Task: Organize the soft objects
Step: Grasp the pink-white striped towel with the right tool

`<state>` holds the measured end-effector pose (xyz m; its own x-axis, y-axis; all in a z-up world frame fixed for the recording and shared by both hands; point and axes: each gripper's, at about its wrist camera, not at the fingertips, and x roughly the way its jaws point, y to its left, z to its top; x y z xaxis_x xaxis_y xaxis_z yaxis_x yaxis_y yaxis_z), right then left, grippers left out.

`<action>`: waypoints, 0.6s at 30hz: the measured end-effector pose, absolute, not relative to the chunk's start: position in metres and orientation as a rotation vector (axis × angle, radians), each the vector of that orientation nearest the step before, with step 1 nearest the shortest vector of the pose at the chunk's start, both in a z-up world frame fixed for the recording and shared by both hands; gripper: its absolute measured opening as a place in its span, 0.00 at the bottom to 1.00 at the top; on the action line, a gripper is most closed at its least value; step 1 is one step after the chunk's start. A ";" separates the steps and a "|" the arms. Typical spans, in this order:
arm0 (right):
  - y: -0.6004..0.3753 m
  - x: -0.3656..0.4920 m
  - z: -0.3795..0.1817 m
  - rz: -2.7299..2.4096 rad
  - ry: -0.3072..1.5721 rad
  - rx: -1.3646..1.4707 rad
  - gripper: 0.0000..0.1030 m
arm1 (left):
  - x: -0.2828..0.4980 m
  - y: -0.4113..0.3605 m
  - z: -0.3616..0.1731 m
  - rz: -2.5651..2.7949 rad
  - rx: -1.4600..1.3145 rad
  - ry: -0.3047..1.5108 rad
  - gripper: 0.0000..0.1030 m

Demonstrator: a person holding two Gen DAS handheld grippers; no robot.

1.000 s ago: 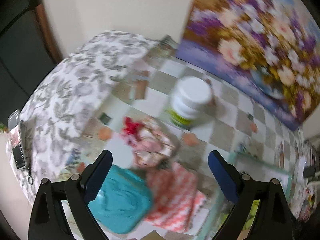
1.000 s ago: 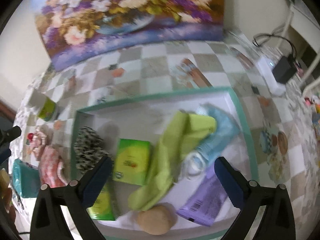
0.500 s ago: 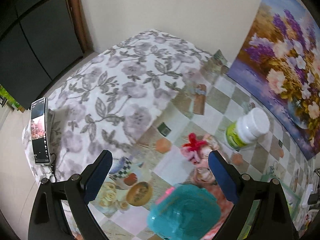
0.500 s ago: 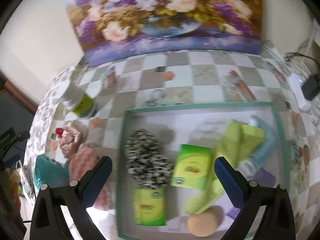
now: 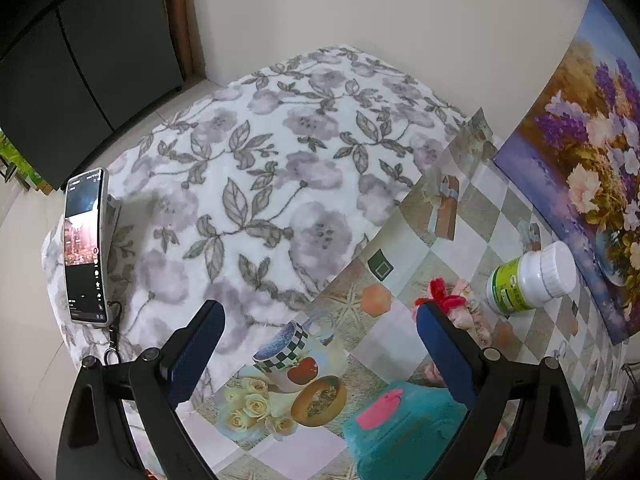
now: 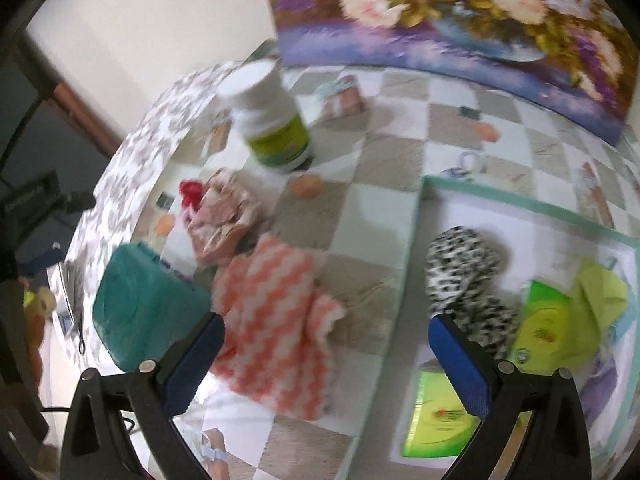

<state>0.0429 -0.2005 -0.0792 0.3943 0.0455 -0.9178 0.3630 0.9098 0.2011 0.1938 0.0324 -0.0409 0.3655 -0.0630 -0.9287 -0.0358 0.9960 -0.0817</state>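
Note:
In the right wrist view a coral-and-white zigzag cloth (image 6: 276, 320) lies on the checked tablecloth, between a teal soft block (image 6: 140, 300) and a pink fabric bundle with a red tie (image 6: 224, 216). My right gripper (image 6: 326, 360) is open and empty above the cloth's near edge. A green-rimmed tray (image 6: 416, 248) holds a black-and-white spotted cloth (image 6: 468, 272), a lime cloth (image 6: 596, 300) and green packets (image 6: 436, 416). My left gripper (image 5: 318, 352) is open and empty over the table's left part; the teal block (image 5: 404, 428) and the bundle (image 5: 444, 304) show low right.
A white jar with a green label (image 6: 272, 120) stands behind the bundle and also shows in the left wrist view (image 5: 528, 280). A flower painting (image 5: 592, 160) leans on the wall. A phone (image 5: 84, 248) lies on a floral blanket (image 5: 260, 184).
My left gripper has swung left and back, so the blanket and phone now fill its view. My right gripper has moved left from over the tray to over the zigzag cloth.

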 end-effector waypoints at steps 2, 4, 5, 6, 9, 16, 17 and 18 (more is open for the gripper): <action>-0.196 0.045 -0.083 -0.184 1.166 0.402 1.00 | 0.194 0.029 -0.045 -0.030 -0.065 1.211 0.94; -0.190 0.047 -0.087 -0.163 1.174 0.398 0.98 | 0.194 0.024 -0.050 -0.039 -0.032 1.229 0.94; -0.187 0.048 -0.088 -0.155 1.177 0.392 0.97 | 0.194 0.021 -0.053 -0.045 -0.020 1.241 0.94; -0.185 0.049 -0.088 -0.147 1.180 0.388 0.96 | 0.194 0.019 -0.056 -0.051 -0.011 1.252 0.94; -0.178 0.052 -0.096 -0.111 1.201 0.381 0.95 | 0.193 0.014 -0.064 -0.065 0.010 1.278 0.94; -0.163 0.056 -0.115 -0.065 1.255 0.331 0.89 | 0.193 0.010 -0.069 -0.072 0.030 1.295 0.94; -0.162 0.055 -0.118 -0.060 1.263 0.326 0.88 | 0.192 0.010 -0.069 -0.071 0.032 1.293 0.94; -0.160 0.055 -0.121 -0.054 1.272 0.323 0.86 | 0.192 0.010 -0.068 -0.071 0.032 1.292 0.94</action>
